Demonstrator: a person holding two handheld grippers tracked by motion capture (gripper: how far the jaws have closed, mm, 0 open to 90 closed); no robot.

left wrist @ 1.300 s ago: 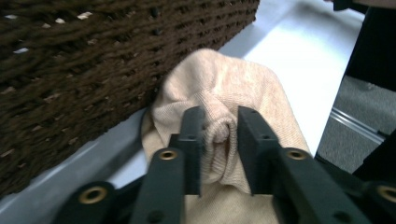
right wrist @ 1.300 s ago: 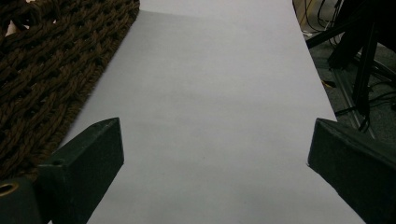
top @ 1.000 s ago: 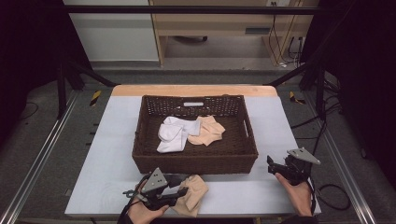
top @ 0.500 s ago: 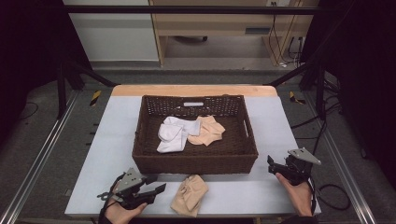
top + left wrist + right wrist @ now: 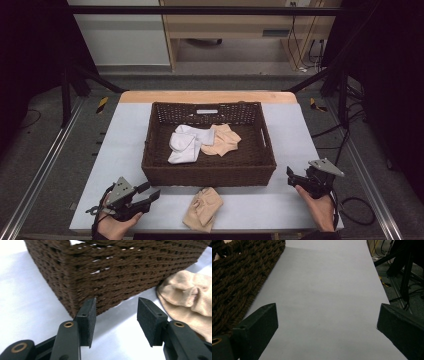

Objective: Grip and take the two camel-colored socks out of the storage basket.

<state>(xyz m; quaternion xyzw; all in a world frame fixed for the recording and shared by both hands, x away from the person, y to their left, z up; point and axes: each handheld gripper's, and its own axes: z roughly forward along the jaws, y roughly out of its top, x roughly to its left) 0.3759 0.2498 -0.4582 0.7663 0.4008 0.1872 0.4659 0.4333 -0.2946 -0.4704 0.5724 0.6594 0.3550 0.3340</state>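
Beige sock (image 5: 203, 209): it lies crumpled on the table (image 5: 125, 145), just in front of the wicker basket (image 5: 207, 172), between your two hands and touching neither.
Handling: light, soft and floppy by the look of it; it will sag and may trail as you lift. No risk of breaking, little of slipping from the padded jaws.
Where to grip: go for the raised fold in the middle, where the cloth bunches, so you pinch several layers at once and not a thin edge flat on the table.
Left gripper (image 5: 150, 196): jaws apart with nothing between them; they have just been opening. In its own view the sock (image 5: 192, 300) sits off to the right, basket corner (image 5: 75, 277) ahead.
Right gripper (image 5: 291, 175): wide open, empty, resting near the basket's right corner.
Change: a second ago your left gripper sat on the sock; now it has drawn away towards the table's left edge, sock left behind. Right hand unchanged.
In the basket: a white sock (image 5: 184, 145) and another beige one (image 5: 222, 140).
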